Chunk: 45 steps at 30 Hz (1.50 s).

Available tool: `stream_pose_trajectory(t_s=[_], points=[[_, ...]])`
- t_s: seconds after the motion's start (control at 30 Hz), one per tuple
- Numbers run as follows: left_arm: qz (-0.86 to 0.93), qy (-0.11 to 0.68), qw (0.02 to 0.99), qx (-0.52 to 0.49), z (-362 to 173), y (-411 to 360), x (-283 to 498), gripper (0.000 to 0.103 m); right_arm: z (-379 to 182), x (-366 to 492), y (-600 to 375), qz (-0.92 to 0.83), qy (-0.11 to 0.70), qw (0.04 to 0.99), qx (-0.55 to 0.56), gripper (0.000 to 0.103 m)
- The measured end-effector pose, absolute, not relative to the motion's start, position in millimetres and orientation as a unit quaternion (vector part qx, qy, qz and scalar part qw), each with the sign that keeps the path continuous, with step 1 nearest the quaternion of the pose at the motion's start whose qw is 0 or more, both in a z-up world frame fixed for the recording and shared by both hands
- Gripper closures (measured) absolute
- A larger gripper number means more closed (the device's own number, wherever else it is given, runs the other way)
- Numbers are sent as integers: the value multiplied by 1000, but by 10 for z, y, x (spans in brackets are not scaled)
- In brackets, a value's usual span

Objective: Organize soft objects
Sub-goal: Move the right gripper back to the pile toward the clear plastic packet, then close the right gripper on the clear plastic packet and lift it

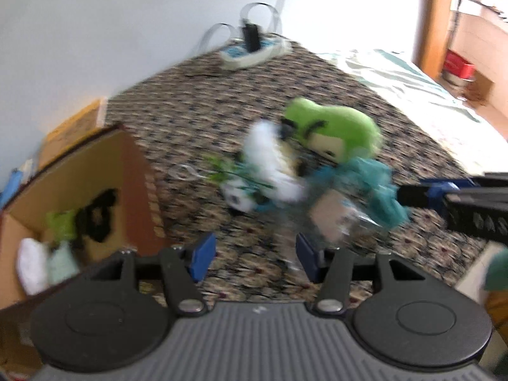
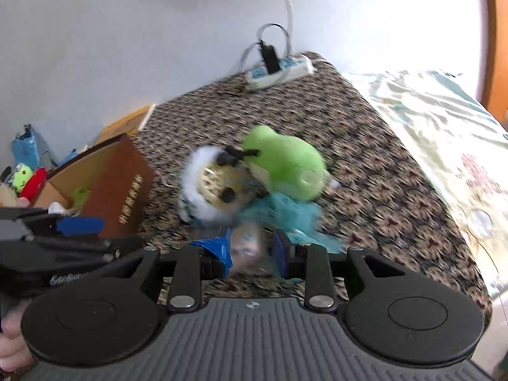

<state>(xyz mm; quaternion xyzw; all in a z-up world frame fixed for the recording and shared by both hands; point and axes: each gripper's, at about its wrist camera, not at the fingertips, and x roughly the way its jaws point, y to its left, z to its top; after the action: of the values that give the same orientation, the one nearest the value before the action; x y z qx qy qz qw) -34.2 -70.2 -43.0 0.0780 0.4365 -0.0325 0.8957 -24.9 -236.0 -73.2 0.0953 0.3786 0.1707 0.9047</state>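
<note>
A heap of soft toys lies on the patterned cover (image 1: 197, 101): a green frog plush (image 1: 333, 130) (image 2: 285, 165), a white fluffy toy (image 1: 273, 162) (image 2: 206, 187), teal mesh fabric (image 1: 371, 190) (image 2: 285, 212) and a beige packet in clear wrap (image 1: 330, 219) (image 2: 246, 247). My left gripper (image 1: 254, 258) is open over bare cover, just short of the heap. My right gripper (image 2: 250, 250) reaches in from the right (image 1: 409, 195), its tips at the teal mesh. It is open; the packet shows between its pads, blurred, with a gap on the right side.
An open cardboard box (image 1: 133, 171) (image 2: 127, 184) stands left of the heap, with a white, a green and a black soft thing inside. More toys (image 2: 28, 177) sit behind it. A power strip (image 1: 254, 52) (image 2: 279, 70) lies by the wall. Pale bedding (image 1: 397, 76) (image 2: 428, 120) lies on the right.
</note>
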Motion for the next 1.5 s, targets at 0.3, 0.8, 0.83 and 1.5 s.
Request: stream_pose_trajectory(t_s=[0.3,0.8,0.83,1.5], points=[[-138,427,891,70,-762,-920,-404,45,-964,-120,-2615,142,415,886,151,90],[-146,451,878,69,-1168,-889,-160,43,-1082,316,-2139,217,442,865,102,90],[-144,451,878,69,-1177,-876,-136,43,-1109,362,-2119,217,444,863,99,90],[-183,439,876,80,-1184,-726,-193,67,-1268,407,-2052,236,479,832,150,92]])
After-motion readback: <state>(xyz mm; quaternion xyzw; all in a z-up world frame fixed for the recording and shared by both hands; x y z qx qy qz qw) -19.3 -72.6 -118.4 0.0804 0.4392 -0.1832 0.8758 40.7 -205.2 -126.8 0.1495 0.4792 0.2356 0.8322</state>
